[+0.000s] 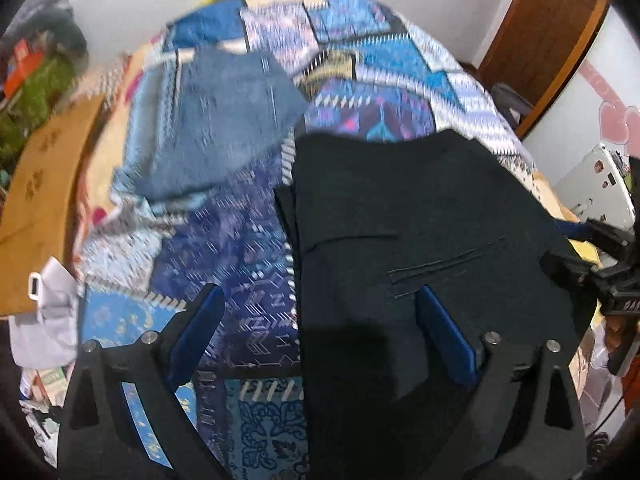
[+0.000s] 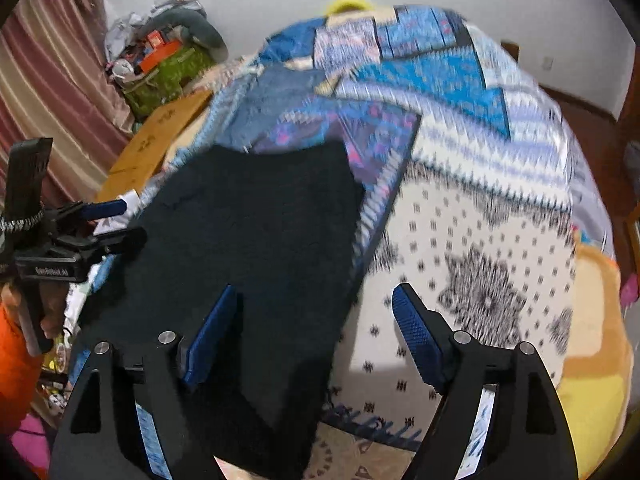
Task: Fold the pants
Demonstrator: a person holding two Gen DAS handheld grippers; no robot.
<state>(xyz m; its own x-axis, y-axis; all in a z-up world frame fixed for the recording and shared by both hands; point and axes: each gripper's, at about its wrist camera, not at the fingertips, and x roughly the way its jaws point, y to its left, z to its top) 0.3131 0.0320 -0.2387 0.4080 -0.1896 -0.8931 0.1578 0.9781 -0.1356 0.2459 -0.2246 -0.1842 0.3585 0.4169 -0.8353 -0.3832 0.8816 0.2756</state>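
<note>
Partly blurred patchwork bedspread [image 1: 248, 240], folded black pants [image 1: 420, 208] cut off below

Both wrist views steeply down, sharing black pants [image 1: 420, 216]

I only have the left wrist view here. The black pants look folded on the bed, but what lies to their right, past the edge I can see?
Observer: From the right wrist view, the black pants lie beside a white patch of the bedspread with black floral prints.
Operator: Is the right hand-held gripper gripping the cloth?
Observer: No. The right hand-held gripper is open; one pad is over the pants, the other over the white patch.
Operator: Anything at the bed's right edge?
Observer: A yellow-orange cushion sits there.
</note>
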